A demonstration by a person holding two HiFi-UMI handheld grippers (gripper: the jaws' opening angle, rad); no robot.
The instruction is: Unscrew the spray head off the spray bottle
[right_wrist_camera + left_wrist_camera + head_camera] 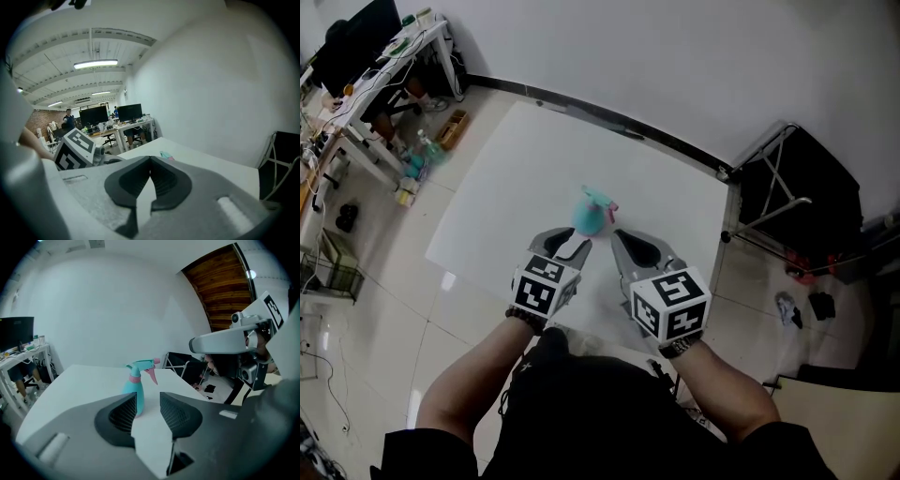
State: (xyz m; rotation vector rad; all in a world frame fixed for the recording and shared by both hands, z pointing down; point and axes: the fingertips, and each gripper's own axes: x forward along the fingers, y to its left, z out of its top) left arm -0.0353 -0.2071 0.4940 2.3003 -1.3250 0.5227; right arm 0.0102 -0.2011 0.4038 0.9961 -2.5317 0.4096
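Spray bottle (588, 216), teal with its spray head (140, 366) on, stands upright on a white table (506, 178) just ahead of the left gripper (570, 246), jaws spread and pinching nothing, while the right gripper (623, 246) alongside has its jaws pressed together, empty.

head view: steeply down | left gripper view: low, shares spray bottle (132, 392) | right gripper view: across table (205, 158)
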